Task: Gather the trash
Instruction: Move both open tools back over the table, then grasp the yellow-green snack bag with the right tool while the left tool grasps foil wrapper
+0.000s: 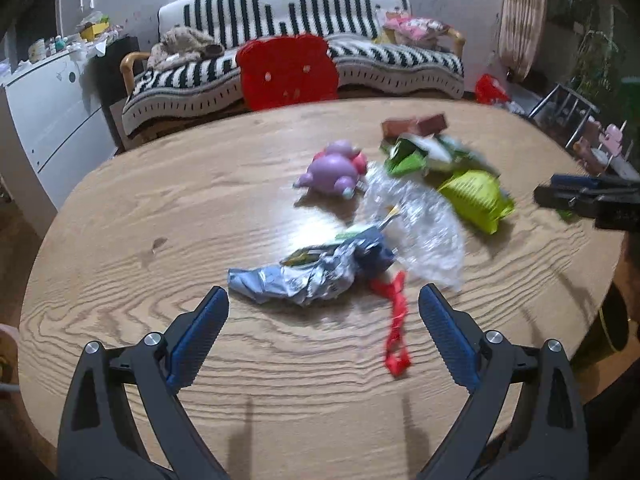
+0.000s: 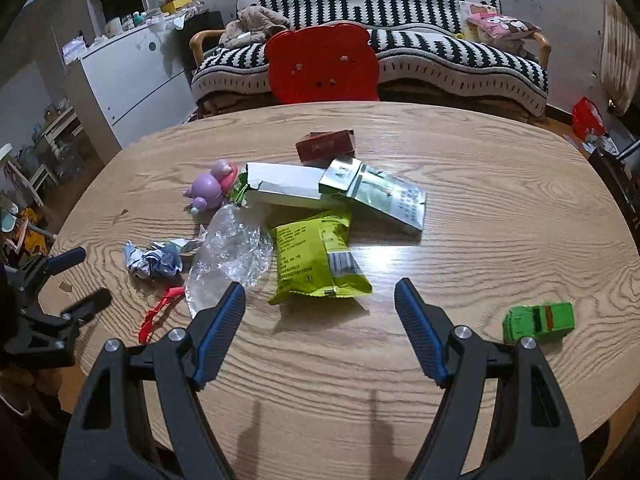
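Observation:
Trash lies on the round wooden table (image 1: 160, 208). A crumpled silver foil wrapper (image 1: 304, 276) lies just ahead of my open, empty left gripper (image 1: 324, 300); it also shows in the right wrist view (image 2: 152, 262). Beside it are a red strip (image 1: 396, 320), clear crumpled plastic (image 1: 416, 220) and a lime-green snack bag (image 1: 476, 200). My right gripper (image 2: 320, 292) is open and empty, just short of the green bag (image 2: 316, 256). Behind the bag lie a white-green carton (image 2: 284, 188), a foil packet (image 2: 384, 196) and a brown box (image 2: 326, 146).
A purple toy figure (image 2: 210, 190) stands left of the cartons. A green toy car (image 2: 538, 320) sits at the table's right. A red bear-shaped chair back (image 2: 322, 64) stands at the far edge, before a striped sofa (image 2: 440, 52). A white cabinet (image 2: 128, 76) stands at the left.

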A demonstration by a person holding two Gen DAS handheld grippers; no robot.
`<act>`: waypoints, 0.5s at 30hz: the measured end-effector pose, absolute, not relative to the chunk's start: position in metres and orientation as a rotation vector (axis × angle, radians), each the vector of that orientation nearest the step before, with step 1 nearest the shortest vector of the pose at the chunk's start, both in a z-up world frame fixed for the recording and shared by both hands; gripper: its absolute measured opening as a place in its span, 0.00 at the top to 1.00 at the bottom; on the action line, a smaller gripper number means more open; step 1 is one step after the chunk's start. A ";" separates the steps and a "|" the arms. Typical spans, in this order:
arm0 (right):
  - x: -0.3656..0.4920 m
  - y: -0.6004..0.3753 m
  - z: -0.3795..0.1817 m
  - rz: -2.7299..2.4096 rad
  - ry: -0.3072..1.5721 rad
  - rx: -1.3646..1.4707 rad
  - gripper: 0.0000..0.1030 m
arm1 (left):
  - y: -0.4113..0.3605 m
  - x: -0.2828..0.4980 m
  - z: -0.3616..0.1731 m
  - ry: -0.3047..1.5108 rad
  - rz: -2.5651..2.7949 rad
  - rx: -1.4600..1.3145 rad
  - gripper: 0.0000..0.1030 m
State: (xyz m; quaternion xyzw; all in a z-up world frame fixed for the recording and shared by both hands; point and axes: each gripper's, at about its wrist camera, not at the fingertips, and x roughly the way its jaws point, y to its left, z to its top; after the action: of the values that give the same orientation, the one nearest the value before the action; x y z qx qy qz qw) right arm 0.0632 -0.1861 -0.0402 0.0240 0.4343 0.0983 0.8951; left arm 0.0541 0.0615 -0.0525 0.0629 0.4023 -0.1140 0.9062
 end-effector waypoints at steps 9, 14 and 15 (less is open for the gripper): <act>0.090 -0.170 -0.065 0.188 0.941 -0.016 0.28 | 0.071 0.087 -0.078 0.855 -0.216 0.120 0.10; 0.106 -0.169 -0.082 0.197 0.962 -0.015 0.28 | 0.065 0.090 -0.077 0.823 -0.213 0.145 0.10; 0.109 -0.169 -0.086 0.198 0.963 -0.014 0.28 | 0.064 0.091 -0.077 0.823 -0.213 0.153 0.10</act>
State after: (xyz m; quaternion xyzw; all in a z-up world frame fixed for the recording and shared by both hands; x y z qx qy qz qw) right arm 0.1091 -0.1686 -0.0856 -0.0065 0.4625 0.0951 0.8815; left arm 0.0906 0.0639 -0.0771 0.0743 0.3990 -0.1034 0.9081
